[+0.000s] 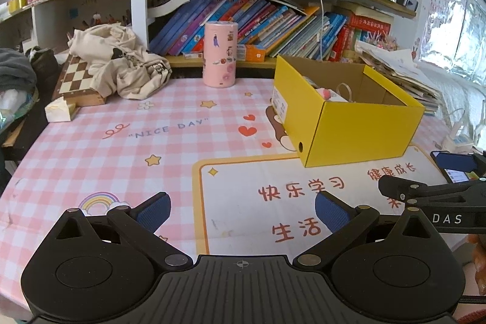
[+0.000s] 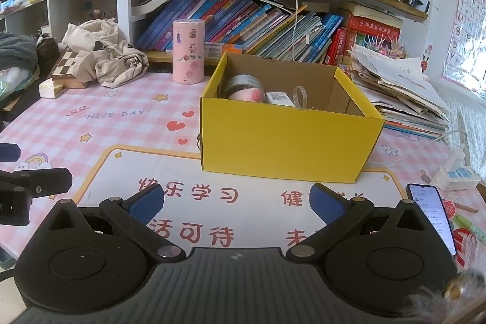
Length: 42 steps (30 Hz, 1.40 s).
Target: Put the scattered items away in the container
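Yellow box (image 2: 288, 138) sat at 12 o'clock on desk, holding tape roll (image 2: 243, 82), pink toy (image 2: 247, 94), small white carton (image 2: 279, 97). Both left tongs (image 1: 243, 210) and right tongs (image 2: 237, 202) were spread, empty. Pink canister (image 2: 188, 52) at 11 o'clock: likely light, stiff, smooth; pinch mid-body.

Bare mat (image 2: 91, 123) left of yellow box (image 2: 285, 141); phone (image 2: 431, 217) lies right.

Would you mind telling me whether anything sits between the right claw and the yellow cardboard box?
Nothing visible does. The open right claw faces the yellow cardboard box across a bare stretch of the printed desk mat; the smartphone lies off to its right, outside that path.
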### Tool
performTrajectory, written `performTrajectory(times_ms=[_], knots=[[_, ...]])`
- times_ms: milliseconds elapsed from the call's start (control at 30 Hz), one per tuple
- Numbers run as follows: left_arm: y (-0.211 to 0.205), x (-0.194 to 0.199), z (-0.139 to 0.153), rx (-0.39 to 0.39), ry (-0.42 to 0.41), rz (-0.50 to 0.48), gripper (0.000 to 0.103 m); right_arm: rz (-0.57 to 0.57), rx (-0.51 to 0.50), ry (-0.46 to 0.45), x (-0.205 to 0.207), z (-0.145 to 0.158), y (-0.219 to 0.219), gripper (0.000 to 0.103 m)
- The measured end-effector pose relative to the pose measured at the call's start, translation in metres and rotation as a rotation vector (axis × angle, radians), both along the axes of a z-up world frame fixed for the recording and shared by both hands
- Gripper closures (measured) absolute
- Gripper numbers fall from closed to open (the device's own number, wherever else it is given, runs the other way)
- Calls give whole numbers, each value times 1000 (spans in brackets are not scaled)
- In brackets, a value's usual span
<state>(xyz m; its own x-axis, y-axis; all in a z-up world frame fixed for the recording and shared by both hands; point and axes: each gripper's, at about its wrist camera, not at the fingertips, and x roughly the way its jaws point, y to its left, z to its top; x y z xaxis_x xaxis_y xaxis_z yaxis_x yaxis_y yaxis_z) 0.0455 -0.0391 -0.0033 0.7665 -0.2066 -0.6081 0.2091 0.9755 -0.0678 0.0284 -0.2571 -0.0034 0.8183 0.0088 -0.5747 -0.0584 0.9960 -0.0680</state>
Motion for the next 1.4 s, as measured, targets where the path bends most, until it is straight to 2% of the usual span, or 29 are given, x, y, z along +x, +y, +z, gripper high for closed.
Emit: performTrajectory(times_ms=[367,1400], knots=[[3,0,0,1,10,26,0,3,1,5,-1,-1,-1,0],[4,-4,0,-24,17,26,0,6,0,8,-7,-1,-4,0]])
